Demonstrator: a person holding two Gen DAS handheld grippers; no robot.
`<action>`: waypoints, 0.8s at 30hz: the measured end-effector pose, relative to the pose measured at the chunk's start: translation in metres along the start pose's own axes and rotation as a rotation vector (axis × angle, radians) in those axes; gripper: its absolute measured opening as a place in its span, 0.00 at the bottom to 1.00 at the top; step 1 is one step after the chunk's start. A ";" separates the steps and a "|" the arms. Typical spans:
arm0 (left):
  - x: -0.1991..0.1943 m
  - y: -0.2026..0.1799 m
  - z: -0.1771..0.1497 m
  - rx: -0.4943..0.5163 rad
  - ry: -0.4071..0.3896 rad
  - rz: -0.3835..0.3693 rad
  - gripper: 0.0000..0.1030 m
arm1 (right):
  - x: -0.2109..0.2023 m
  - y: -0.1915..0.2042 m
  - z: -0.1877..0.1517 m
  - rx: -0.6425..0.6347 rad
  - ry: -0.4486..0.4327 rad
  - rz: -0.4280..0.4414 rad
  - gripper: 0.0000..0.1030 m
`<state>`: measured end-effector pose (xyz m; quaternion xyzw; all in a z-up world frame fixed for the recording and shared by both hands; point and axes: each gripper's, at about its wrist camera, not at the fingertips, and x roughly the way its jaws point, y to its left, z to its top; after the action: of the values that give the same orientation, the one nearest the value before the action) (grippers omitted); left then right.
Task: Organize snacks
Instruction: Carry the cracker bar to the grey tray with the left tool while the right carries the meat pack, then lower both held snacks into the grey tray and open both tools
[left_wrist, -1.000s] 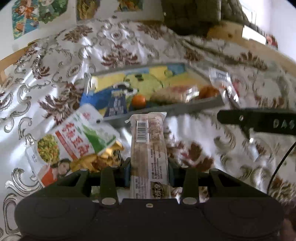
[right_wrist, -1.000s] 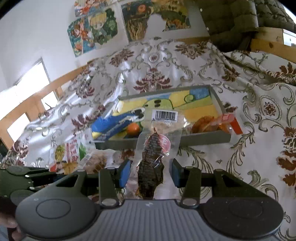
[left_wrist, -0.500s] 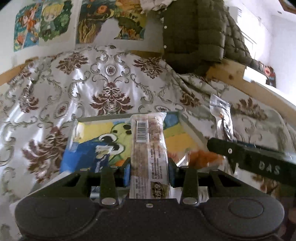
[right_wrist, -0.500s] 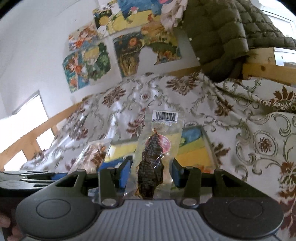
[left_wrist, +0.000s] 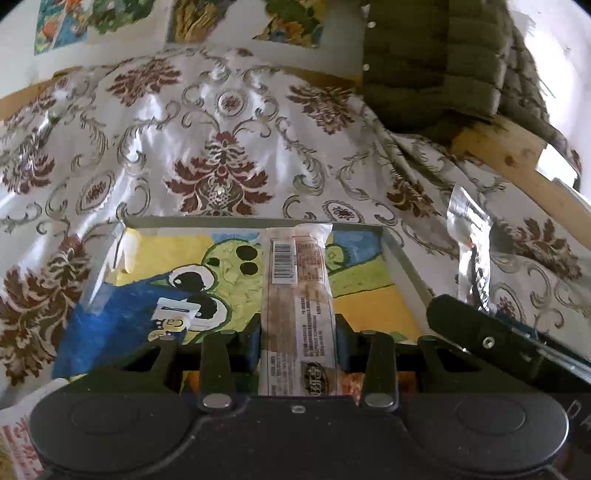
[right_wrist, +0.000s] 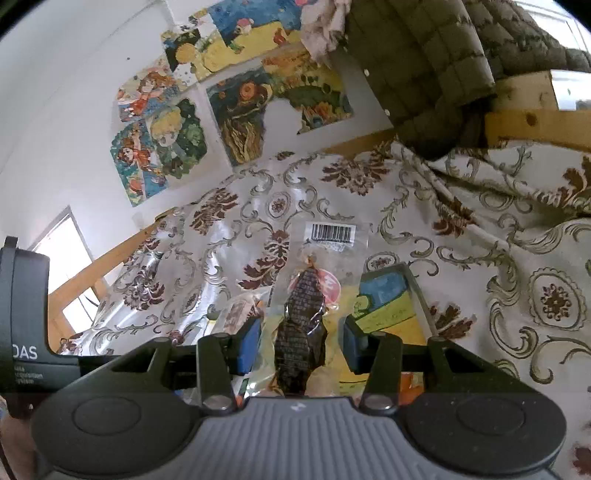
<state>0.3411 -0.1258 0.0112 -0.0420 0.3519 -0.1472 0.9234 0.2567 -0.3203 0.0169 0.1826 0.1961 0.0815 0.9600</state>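
My left gripper is shut on a long clear-wrapped snack bar with a barcode, held over the grey tray with its cartoon-frog lining. My right gripper holds a clear packet with a dark dried snack; its blue pads stand a little apart from the packet's sides. The tray's far right corner shows in the right wrist view. The right gripper's packet shows at the right of the left wrist view.
A blue packet lies in the tray's left part. A red-and-white snack bag lies at the lower left. The patterned cloth covers the table. A wooden rail and green quilted jacket stand behind.
Both grippers have moved forward and tilted up, carrying their packets over the tray. The tray's near contents have dropped out of sight below the grippers.
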 end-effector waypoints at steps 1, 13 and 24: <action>0.004 -0.001 0.001 -0.001 0.006 0.006 0.39 | 0.005 -0.003 0.000 0.007 0.008 -0.002 0.49; 0.031 0.005 0.010 -0.027 0.080 0.079 0.39 | 0.039 -0.034 -0.004 0.122 0.073 -0.020 0.50; 0.047 0.017 -0.002 -0.067 0.152 0.128 0.39 | 0.050 -0.033 -0.012 0.101 0.131 -0.042 0.50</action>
<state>0.3775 -0.1235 -0.0237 -0.0391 0.4275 -0.0791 0.8997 0.3004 -0.3354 -0.0235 0.2209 0.2661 0.0633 0.9362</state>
